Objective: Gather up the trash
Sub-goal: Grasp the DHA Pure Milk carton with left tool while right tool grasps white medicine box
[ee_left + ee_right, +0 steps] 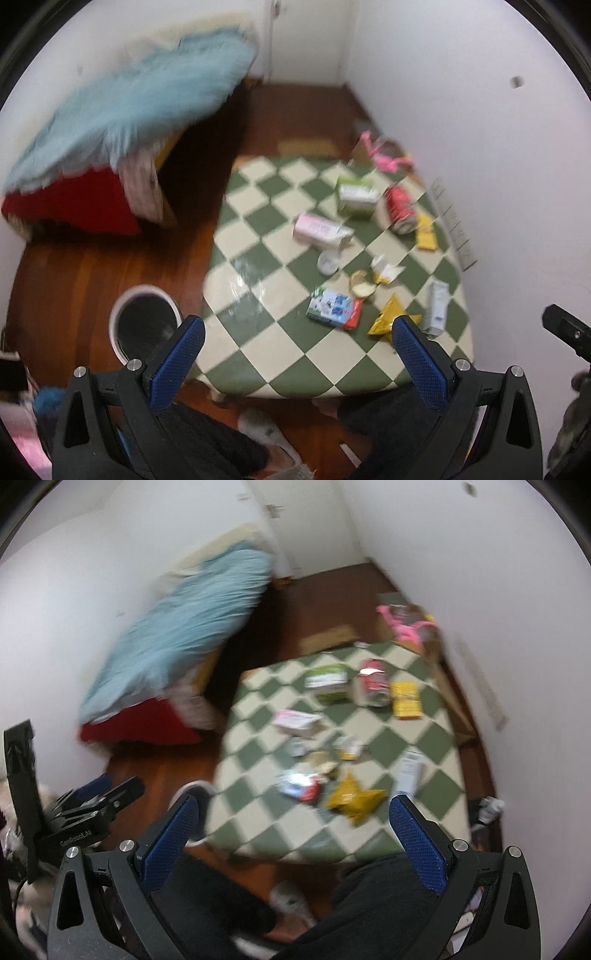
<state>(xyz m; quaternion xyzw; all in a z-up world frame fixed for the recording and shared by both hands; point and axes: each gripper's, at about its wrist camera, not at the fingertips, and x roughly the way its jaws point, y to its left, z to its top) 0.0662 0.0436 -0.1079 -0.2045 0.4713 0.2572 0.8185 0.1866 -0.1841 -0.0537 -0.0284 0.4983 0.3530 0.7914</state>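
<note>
Trash [334,312] beyond open fingers [417,354]

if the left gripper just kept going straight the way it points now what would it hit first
Probably the checkered table top, near the blue and red carton, which lies about midway between the open left gripper fingers. Depth is unclear in this fisheye view.

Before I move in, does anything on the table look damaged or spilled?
Yes. The red can lies on its side, dented. Near the middle, a torn carton lies open beside a loose lid. No liquid shows on the cloth.
</note>
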